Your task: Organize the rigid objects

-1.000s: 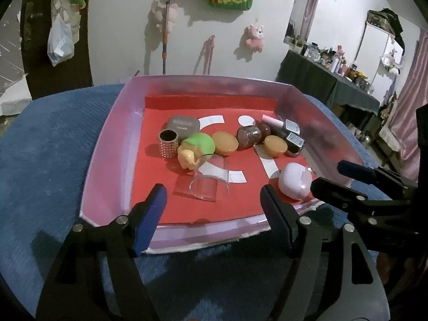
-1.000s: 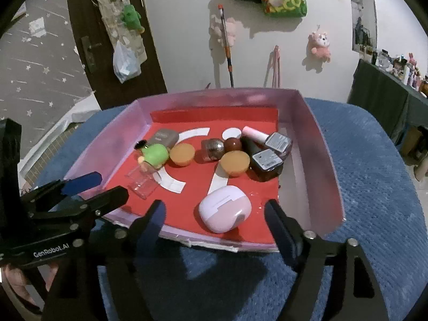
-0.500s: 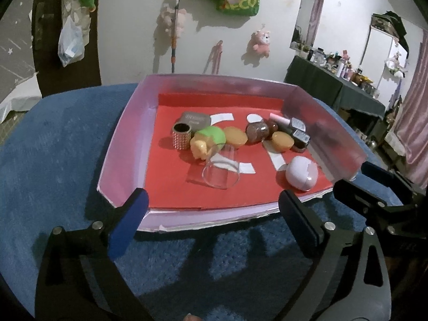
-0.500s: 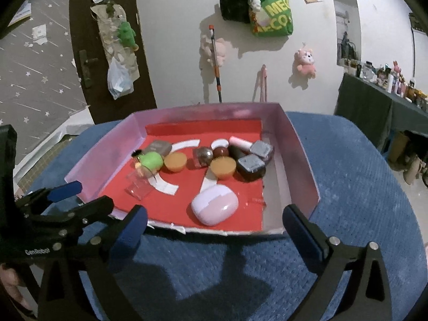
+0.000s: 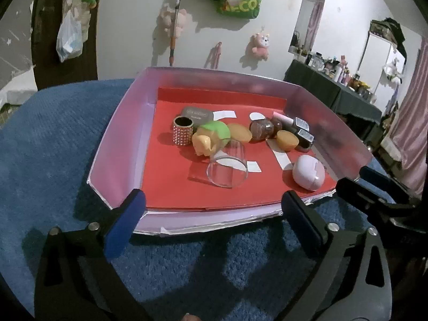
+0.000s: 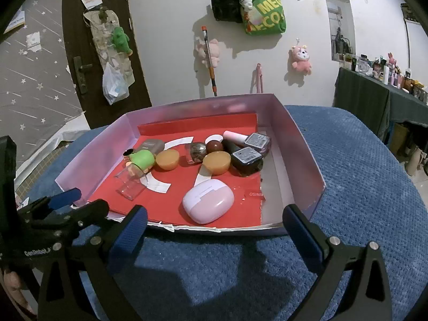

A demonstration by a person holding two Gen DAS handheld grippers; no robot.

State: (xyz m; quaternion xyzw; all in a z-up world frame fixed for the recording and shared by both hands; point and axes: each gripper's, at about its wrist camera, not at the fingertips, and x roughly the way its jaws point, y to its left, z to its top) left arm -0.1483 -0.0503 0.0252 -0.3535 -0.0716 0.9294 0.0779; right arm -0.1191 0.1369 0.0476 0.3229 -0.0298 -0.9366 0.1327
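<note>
Both tools are held short of the near edge of the tray (image 5: pixel 117 144), so the step in hand is judged to be the approach before a first pick; nothing is gripped. The left tongs (image 5: pixel 214 208) are spread wide with only the tray's front lip seen between the blue pads, and the right tongs (image 6: pixel 214 222) are likewise spread wide and empty.

The rigid objects are gathered inside the pink-walled tray on its red liner, which rests on a blue textured surface (image 6: pixel 361 187). A lilac earbud case (image 6: pixel 208 200) lies nearest the front. A clear plastic cup (image 5: pixel 227 165) is tipped on its side, touching a green-capped toy (image 5: pixel 211 136). Behind these, a studded ring holder (image 5: pixel 183 131), two amber discs, brown beads and dark square-capped bottles (image 6: pixel 246 160) are crowded together, several touching.

The next move is judged to call for one tool to be carried over the front lip and lowered around a single piece; the lilac earbud case looks the freest, being apart from the cluster. The clear plastic cup may roll if nudged.

Compared with a second ago, both pairs of tongs have just been opening, with nothing between them. The tray is seen smaller and farther off in both views, so both tools are read as drawn back from it. The objects appear unshifted.
</note>
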